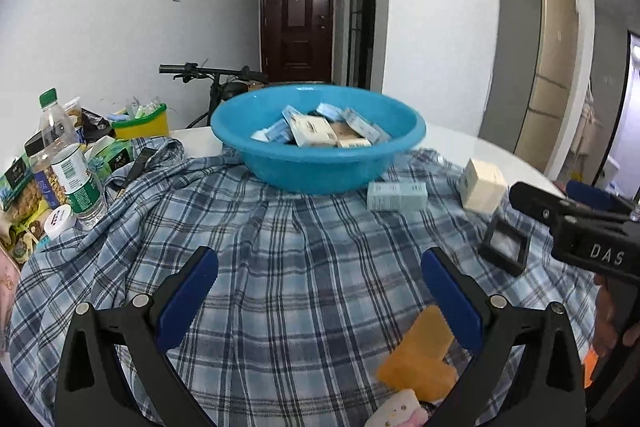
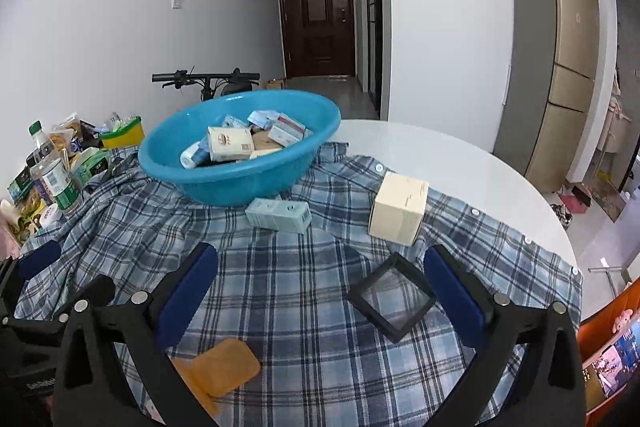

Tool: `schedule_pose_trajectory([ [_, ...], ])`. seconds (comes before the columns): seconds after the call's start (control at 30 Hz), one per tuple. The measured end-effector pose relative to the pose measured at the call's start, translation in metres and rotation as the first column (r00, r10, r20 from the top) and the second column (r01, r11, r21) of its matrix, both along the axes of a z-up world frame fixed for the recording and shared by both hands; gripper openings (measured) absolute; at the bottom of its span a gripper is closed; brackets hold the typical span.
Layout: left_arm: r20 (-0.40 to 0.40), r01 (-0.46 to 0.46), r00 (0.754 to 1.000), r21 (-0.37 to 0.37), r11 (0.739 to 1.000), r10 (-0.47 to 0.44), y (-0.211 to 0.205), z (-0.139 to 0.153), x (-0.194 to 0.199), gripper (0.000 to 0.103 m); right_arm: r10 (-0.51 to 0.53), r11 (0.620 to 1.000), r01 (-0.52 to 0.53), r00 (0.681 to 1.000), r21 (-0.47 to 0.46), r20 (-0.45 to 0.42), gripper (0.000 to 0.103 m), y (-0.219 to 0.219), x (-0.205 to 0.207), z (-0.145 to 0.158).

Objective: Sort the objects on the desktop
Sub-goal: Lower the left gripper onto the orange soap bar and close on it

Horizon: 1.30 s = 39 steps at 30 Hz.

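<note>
Left gripper [image 1: 320, 291]: lower centre of the left wrist view, blue-padded fingers spread wide apart, nothing between them, hovering over the plaid cloth.
Right gripper [image 2: 320, 291]: lower centre of the right wrist view, fingers likewise wide apart and empty; its black body also shows at the right edge of the left wrist view.
Orange piece [image 1: 420, 355]: flat, lying on the cloth at the bottom of the left view, just inside the left gripper's right finger, somewhat blurred.
Black square frame [image 2: 392, 295]: flat on the cloth, just left of the right gripper's right finger.
Cream box [image 2: 398, 209]: upright on the cloth beyond the frame, middle right of the right view.
Pale blue-green box [image 2: 278, 215]: lying on its side, just in front of the basin.
Blue basin [image 1: 256, 131]: centre of both views, resting on the cloth, holding a heap of small boxes and packets.
Plaid cloth [image 1: 280, 247]: a blue checked shirt spread over the white table [image 2: 460, 163].
Water bottle [image 1: 66, 163]: standing among snack packets at the left edge.
</note>
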<state>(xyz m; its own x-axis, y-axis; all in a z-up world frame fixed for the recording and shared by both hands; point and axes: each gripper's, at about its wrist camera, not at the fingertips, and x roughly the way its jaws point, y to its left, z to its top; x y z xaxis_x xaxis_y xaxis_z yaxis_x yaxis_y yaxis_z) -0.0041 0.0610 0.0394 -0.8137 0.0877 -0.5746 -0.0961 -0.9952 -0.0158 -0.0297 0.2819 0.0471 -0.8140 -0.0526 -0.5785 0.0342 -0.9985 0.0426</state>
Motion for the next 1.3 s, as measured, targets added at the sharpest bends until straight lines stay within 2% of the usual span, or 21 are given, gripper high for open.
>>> schedule_pose_trajectory([
  [0.1,0.016,0.002,1.0,-0.011,1.0,-0.002,0.003,-0.005,-0.001,0.103,0.005,1.0,-0.005,1.0,0.016,0.019,0.102,0.0,0.003,-0.007],
  [0.33,0.068,0.017,0.997,0.018,1.0,-0.018,0.007,-0.015,-0.007,0.103,0.035,0.999,-0.036,0.997,0.014,0.064,0.102,-0.001,0.005,-0.02],
  [0.5,0.113,0.052,0.992,0.036,0.998,-0.056,0.012,-0.023,-0.009,0.103,0.008,1.0,-0.009,0.997,0.006,0.075,0.102,0.004,0.003,-0.024],
  [0.63,0.136,0.109,0.985,0.005,0.994,-0.108,0.023,-0.031,-0.002,0.103,-0.023,1.0,0.023,0.996,0.002,0.082,0.102,0.015,0.0,-0.025],
  [0.77,0.19,0.223,0.955,0.038,0.974,-0.226,0.035,-0.041,0.007,0.103,-0.049,0.999,0.051,0.995,-0.017,0.09,0.102,0.026,-0.001,-0.027],
  [0.9,0.229,0.289,0.931,0.017,0.957,-0.285,0.05,-0.05,0.013,0.103,-0.054,0.998,0.056,0.993,-0.025,0.103,0.102,0.029,-0.002,-0.03],
  [1.27,0.314,0.297,0.893,0.129,0.946,-0.324,0.046,-0.075,0.003,0.103,-0.042,0.999,0.043,0.991,-0.012,0.127,0.102,0.027,-0.003,-0.038],
  [1.3,0.317,0.301,0.889,0.137,0.944,-0.33,0.046,-0.076,0.003,0.099,-0.042,0.999,0.044,0.991,-0.011,0.128,0.102,0.028,-0.003,-0.038],
])
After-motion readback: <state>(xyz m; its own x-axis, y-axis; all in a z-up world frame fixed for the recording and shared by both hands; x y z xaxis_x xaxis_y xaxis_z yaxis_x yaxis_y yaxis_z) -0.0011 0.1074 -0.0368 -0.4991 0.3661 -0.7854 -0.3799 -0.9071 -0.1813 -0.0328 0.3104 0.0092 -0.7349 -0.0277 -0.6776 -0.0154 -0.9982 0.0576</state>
